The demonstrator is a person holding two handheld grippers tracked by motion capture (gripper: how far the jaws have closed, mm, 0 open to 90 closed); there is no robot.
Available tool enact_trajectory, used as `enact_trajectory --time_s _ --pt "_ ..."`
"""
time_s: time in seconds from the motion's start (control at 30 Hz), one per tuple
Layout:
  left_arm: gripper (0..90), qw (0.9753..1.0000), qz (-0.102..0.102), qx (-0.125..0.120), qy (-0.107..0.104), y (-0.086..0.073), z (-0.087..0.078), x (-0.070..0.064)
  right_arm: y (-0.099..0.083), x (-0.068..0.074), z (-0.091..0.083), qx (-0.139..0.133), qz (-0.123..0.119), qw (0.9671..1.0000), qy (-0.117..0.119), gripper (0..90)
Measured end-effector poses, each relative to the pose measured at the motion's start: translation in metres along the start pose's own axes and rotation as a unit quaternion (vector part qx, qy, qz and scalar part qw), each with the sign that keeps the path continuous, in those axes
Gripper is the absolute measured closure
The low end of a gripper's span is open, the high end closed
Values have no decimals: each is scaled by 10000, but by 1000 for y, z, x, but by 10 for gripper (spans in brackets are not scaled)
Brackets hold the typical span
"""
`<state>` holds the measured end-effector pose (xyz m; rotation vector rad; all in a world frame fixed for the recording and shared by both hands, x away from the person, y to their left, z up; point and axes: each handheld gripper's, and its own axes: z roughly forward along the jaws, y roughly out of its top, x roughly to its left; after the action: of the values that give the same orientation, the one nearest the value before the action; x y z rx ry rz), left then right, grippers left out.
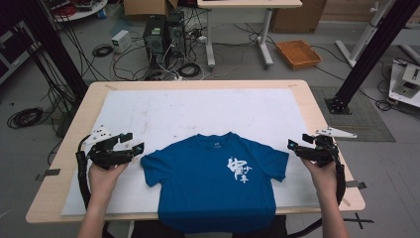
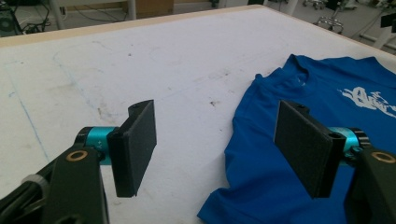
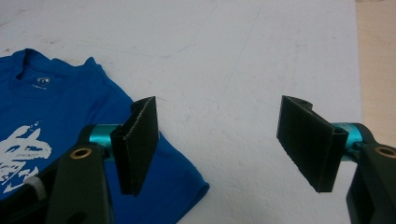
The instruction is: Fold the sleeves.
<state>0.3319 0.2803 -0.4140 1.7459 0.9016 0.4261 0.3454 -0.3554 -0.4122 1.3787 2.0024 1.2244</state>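
Left gripper (image 1: 132, 141): fingers (image 2: 135, 147) set wide apart, nothing between them; held just beside the T-shirt's sleeve, its tips at the sleeve's outer edge. In the left gripper view one finger hangs over bare white sheet, the other over blue cloth.

Right gripper (image 1: 298, 142): fingers (image 3: 137, 142) likewise spread wide and holding nothing; held just off the opposite sleeve. In the right gripper view one finger stands over the sleeve's hem, the other over bare sheet.

Blue T-shirt (image 1: 213, 181): lies flat, front up, between the two grippers at the near middle of the surface; collar pointing away from the person, white printed characters on the chest, lower hem draped over the near edge.

White sheet (image 1: 208, 111): covers most of the surface, marked with faint smudges; the part beyond the collar is bare.

Surface (image 1: 79, 124): light wood rim showing around the sheet.

Surroundings: orange tray (image 1: 298, 53) on the floor beyond the surface; computer towers (image 1: 163, 32) with cables; black frame posts at both sides. Nothing lies between the fingers and the sleeves.
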Motion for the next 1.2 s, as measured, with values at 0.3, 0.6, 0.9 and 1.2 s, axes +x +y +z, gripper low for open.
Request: enact_trajectory --time_s 0.3,0.6,0.9,1.2 --pt "301 9998 37 188 -38 -2 5 -2 1 0 1 3 -31 10000 2 293" --pt "324 9986 -27 443 -296 -10 6 -4 5 3 6 -1 -34 10000 4 292" --pt "408 9961 -172 731 -468 -14 11 -2 5 4 7 -7 -71 10000 -2 292" --pt "433 9963 -267 695 -417 -18 8 3 5 3 7 6 -36 10000 1 293"
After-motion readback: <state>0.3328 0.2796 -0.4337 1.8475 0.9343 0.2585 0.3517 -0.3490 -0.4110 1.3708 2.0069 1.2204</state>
